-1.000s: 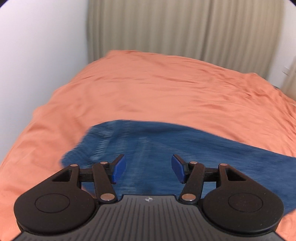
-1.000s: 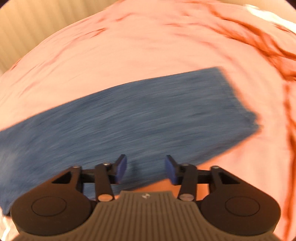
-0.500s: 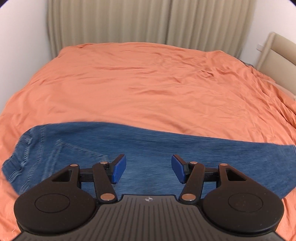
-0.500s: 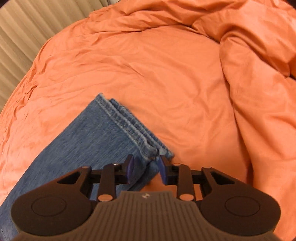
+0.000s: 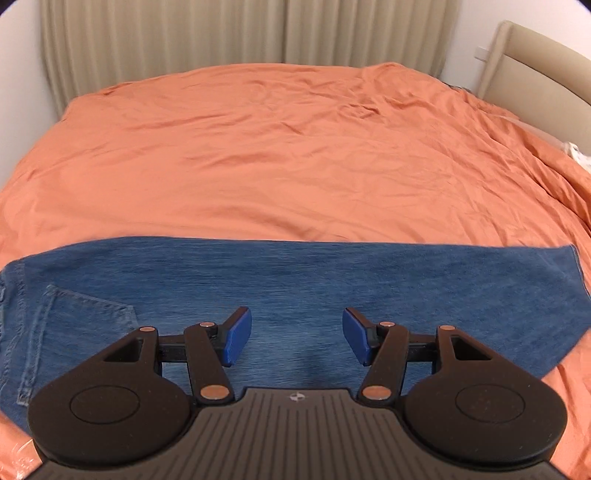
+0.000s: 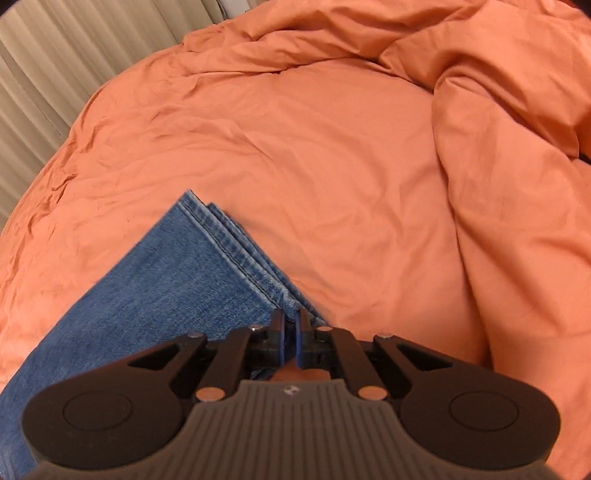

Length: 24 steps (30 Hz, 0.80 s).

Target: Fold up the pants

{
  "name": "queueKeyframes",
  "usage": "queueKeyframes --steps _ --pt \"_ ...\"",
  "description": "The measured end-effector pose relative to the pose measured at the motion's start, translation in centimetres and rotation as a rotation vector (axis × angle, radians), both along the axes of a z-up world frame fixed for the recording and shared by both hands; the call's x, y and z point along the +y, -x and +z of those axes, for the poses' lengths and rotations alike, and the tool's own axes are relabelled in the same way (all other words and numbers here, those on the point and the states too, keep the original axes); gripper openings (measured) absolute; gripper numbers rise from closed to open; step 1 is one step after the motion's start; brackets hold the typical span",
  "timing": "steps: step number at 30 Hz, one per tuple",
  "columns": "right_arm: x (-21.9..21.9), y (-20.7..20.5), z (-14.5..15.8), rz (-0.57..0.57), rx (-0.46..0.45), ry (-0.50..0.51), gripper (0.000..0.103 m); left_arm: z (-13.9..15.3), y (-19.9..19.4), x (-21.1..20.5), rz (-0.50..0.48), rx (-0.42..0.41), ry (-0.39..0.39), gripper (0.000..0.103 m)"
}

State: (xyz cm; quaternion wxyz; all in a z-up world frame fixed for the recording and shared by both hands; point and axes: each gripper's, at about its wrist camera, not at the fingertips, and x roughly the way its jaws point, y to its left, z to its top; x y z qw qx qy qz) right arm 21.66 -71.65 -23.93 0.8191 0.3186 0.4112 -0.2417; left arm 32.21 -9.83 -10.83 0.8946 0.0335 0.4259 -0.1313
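Left tongs (image 5: 297, 334) tilted downward over the middle of the jeans (image 5: 295, 280), blue pads (image 5: 238, 341) spread wide, nothing between them and no contact visible. Right tongs (image 6: 291, 326) angled steeply down at the leg end of the jeans (image 6: 177, 288), pads pressed together on the near corner of the stacked hems (image 6: 236, 254), pinching the denim there; just been closing, with that hem corner between them.

Jeans laid flat in a long strip across the near part of the bed, on the orange duvet (image 5: 288, 155): back pocket (image 5: 88, 317) and waist end at the left edge of the left view, hem edge at the right. Duvet bunched into thick folds (image 6: 517, 122) at the right of the right view. Beige curtains (image 5: 229, 33) behind the bed, padded headboard (image 5: 535, 74) at the far right.

Compared with a second ago: both views sharp now rather than smeared; left view swung so that the jeans lie level across it, with the pocket now showing; right view shifted from the broad middle of the leg to the hem corner, pads then apart and now shut.
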Motion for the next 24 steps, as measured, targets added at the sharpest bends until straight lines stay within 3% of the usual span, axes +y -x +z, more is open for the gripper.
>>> queueKeyframes --steps 2,3,4,5,10,13,17,19,24 --pt "0.2 -0.1 0.1 0.022 0.01 0.007 0.007 -0.2 -0.1 -1.1 -0.048 0.003 -0.013 0.067" --pt "0.3 0.1 0.5 0.032 0.002 0.009 0.024 -0.3 -0.1 -1.8 -0.07 0.004 -0.019 0.067" --pt "0.3 0.4 0.9 0.031 0.0 0.017 0.05 -0.6 -0.2 -2.5 -0.086 0.004 -0.026 0.067" --pt "0.2 0.8 1.3 0.031 -0.006 0.014 0.055 -0.9 -0.3 -3.2 -0.102 0.004 -0.035 0.067" --pt "-0.3 1.8 0.4 0.022 0.008 -0.092 0.053 -2.8 -1.2 -7.1 -0.177 0.016 -0.051 0.067" --pt "-0.4 1.7 -0.7 0.022 -0.032 -0.13 0.05 -3.6 -1.6 -9.1 -0.204 0.028 -0.028 0.066" --pt "-1.1 1.0 -2.2 -0.021 -0.08 -0.187 0.039 -4.5 -2.4 -12.0 -0.256 0.033 -0.006 0.066" --pt "-1.2 0.5 -2.6 -0.04 -0.076 -0.184 0.023 -5.2 -3.1 -13.6 -0.282 0.039 -0.012 0.06" --pt "-0.2 0.2 -1.4 -0.014 -0.083 -0.088 0.016 -6.7 -5.7 -18.0 -0.322 0.01 -0.037 0.05"
